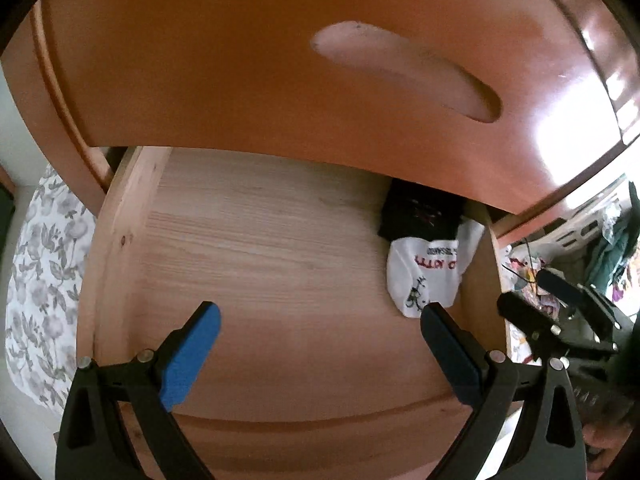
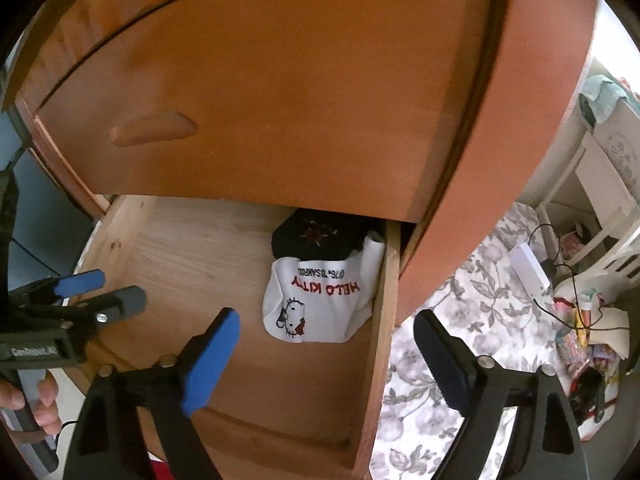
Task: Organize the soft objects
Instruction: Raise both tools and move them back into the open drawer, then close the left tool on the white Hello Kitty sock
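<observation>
Drawer: pulled out, wooden.
White shirt: folded by the drawer's right wall.
Black shirt: behind it, touching, at the back right corner.
Left gripper: wide open, holding nothing.
Right gripper: wide open, holding nothing.

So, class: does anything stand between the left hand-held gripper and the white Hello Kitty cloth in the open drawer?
Nothing visible does. The left hand-held gripper hangs open over bare drawer floor; the white cloth lies just beyond its right finger.

I hold the left gripper and right gripper side by side, jaws wide apart, empty.
</observation>
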`<state>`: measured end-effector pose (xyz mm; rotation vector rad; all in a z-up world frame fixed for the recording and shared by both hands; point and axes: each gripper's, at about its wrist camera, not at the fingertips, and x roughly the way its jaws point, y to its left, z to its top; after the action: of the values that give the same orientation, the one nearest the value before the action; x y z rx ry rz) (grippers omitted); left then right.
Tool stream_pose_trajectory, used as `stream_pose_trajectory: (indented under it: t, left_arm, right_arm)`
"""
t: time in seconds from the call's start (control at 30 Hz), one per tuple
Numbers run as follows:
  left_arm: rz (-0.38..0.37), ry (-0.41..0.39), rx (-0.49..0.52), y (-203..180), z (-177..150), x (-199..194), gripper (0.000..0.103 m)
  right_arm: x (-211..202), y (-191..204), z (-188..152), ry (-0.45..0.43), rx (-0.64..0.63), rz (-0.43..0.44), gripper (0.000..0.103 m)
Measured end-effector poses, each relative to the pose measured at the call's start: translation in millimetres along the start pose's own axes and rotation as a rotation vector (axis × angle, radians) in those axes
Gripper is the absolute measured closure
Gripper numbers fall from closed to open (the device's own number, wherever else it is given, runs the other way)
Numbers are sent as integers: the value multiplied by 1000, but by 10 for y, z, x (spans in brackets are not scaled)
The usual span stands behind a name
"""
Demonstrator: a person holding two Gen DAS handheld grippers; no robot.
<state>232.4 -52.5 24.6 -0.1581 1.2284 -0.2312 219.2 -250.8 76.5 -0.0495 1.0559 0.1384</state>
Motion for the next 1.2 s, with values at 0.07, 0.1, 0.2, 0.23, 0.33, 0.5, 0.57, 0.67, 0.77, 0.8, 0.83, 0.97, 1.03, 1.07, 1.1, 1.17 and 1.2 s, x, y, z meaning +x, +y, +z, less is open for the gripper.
stream_pose_trajectory:
  t: [0.07,0.1,0.2,0.23,0.33,0.5,0.57,0.67,0.77,0.8,0.83,0.97,1.03,1.07,1.1,1.17,1.2]
  left_arm:
    - [15,9,-5,12,37,50,3]
    - [23,14,-9,26,51,70,4]
    - [39,23,-14,87,81,105,6]
    - [43,24,-14,110,90,109,6]
    - [42,22,-30,206,111,118,6]
    - [28,29,-57,305,132,160,6]
    - [22,34,-58,325,128,180,6]
    - [16,48,-48,335,126,197,6]
    - [13,67,-34,292,139,227,6]
    - [7,77,-29,256,152,247,6]
    - [-2,90,-27,218,161,266,6]
    - [-17,120,-24,58,192,332,11]
    - [-23,145,-13,-46,215,390,12]
    - [-24,160,-14,-84,220,427,12]
    - [-23,171,-14,-125,223,464,13]
    - [-13,186,-6,-225,218,535,15]
    - [-12,192,-4,-268,214,566,18]
  right_arm:
    - [96,37,25,38,-19,22,23]
    - [164,57,36,67,-25,30,26]
    - [355,96,62,136,-33,28,35]
    - [395,106,73,149,-36,25,38]
    - [511,146,104,184,-59,10,38]
    - [671,229,145,235,-87,-3,40]
    - [738,287,147,259,-112,-13,44]
    - [798,349,138,285,-147,-21,49]
    - [790,344,144,283,-154,-22,52]
    - [777,313,149,281,-150,-32,55]
    - [772,286,155,282,-141,-38,60]
    - [725,218,159,284,-123,-34,68]
    - [648,186,169,267,-116,-10,68]
    - [602,161,165,257,-110,-4,68]
    - [548,112,166,247,-102,3,68]
    - [453,37,155,229,-94,16,68]
    - [389,-17,137,218,-96,22,68]
